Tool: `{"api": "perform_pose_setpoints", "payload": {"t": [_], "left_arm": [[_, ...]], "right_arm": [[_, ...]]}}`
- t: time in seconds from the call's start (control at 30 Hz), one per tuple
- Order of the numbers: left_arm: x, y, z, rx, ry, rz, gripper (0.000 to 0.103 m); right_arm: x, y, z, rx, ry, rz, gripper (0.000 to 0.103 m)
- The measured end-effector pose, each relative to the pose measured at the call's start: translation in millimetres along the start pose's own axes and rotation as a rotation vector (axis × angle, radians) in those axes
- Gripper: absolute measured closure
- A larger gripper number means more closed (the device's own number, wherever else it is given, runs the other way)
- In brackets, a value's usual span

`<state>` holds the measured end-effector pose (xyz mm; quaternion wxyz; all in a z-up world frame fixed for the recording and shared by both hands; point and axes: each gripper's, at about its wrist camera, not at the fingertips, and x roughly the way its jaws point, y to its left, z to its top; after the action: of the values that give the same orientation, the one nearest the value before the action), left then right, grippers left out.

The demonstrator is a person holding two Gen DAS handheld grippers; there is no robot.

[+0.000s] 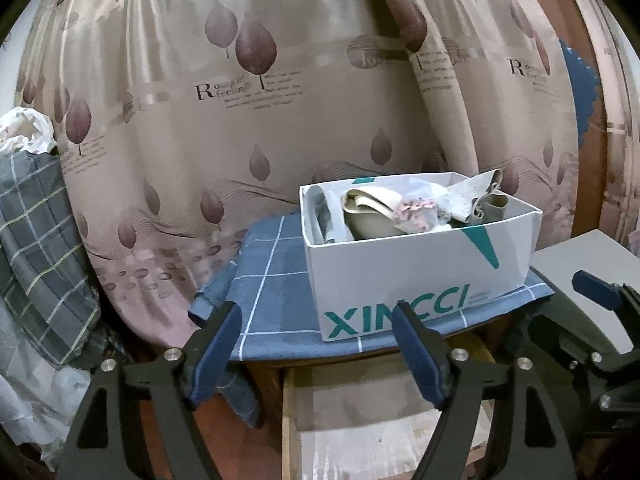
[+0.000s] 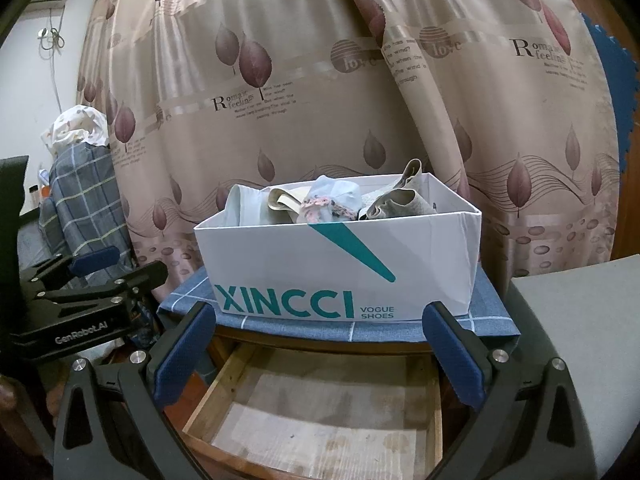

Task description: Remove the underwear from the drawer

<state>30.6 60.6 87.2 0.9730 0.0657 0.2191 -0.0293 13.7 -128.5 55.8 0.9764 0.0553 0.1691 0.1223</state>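
Observation:
Several pieces of underwear (image 2: 320, 204), beige, pink-flowered, pale blue and grey, lie piled in a white XINCCI shoe box (image 2: 280, 256) on top of a cabinet. Below it a wooden drawer (image 2: 320, 432) is pulled out, and only a paper lining shows inside. My right gripper (image 2: 320, 320) hangs open above the drawer, in front of the box, with nothing between its pads. In the left wrist view my left gripper (image 1: 316, 344) is also open and empty, left of the box (image 1: 400, 272), above the drawer (image 1: 360, 432). The underwear (image 1: 400, 212) shows over the rim.
A blue checked cloth (image 2: 492, 312) covers the cabinet top under the box. A leaf-print curtain (image 2: 320, 100) hangs close behind. A grey flat surface (image 2: 580, 340) stands at the right. Plaid bedding (image 1: 40, 260) is heaped at the left.

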Motion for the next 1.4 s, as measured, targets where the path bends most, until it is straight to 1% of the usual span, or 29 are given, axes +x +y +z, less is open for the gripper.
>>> {"api": "perform_pose_setpoints", "payload": {"t": [0.13,0.27,0.37,0.43,0.53,0.6,0.67,0.77,0.8,0.9,1.03,1.17,1.4], "left_arm": [[0,-1,3,-0.005,0.033,-0.033,0.023],[-8,-3,6,-0.004,0.016,-0.081,0.023],[-10,-4,8,-0.019,0.015,-0.093,0.023],[-11,-3,8,-0.035,0.008,-0.079,0.023],[-17,-2,9,-0.060,-0.030,-0.069,0.023],[-22,-2,8,-0.070,-0.068,-0.034,0.023],[-24,-3,8,-0.065,-0.082,-0.013,0.023],[-25,-9,7,-0.026,-0.090,0.059,0.023],[-25,-10,6,-0.021,-0.092,0.061,0.023],[-24,-11,4,-0.006,-0.076,0.048,0.023],[-20,-9,-2,-0.017,-0.044,-0.035,0.023],[-12,-11,-4,-0.018,0.006,-0.071,0.023],[-1,-10,-9,-0.030,0.062,-0.092,0.023]], "right_arm": [[0,0,0,0.001,0.002,0.001,0.000],[0,0,0,0.000,0.002,0.001,0.000],[0,0,0,0.001,0.002,-0.001,0.000],[0,0,-1,0.003,0.004,0.001,0.000],[0,0,-1,0.002,0.003,0.000,0.000],[1,0,-1,0.001,0.003,0.001,0.000],[0,0,-1,0.001,0.003,0.001,0.000],[1,0,-1,0.000,0.003,0.000,0.000],[1,-1,0,0.000,0.003,0.001,0.000],[1,-1,0,0.002,0.004,0.001,0.000],[1,-1,-1,0.002,0.004,0.001,0.000],[1,-1,-1,0.002,0.006,0.002,0.000],[0,0,-1,0.003,0.005,0.000,0.000]]}}
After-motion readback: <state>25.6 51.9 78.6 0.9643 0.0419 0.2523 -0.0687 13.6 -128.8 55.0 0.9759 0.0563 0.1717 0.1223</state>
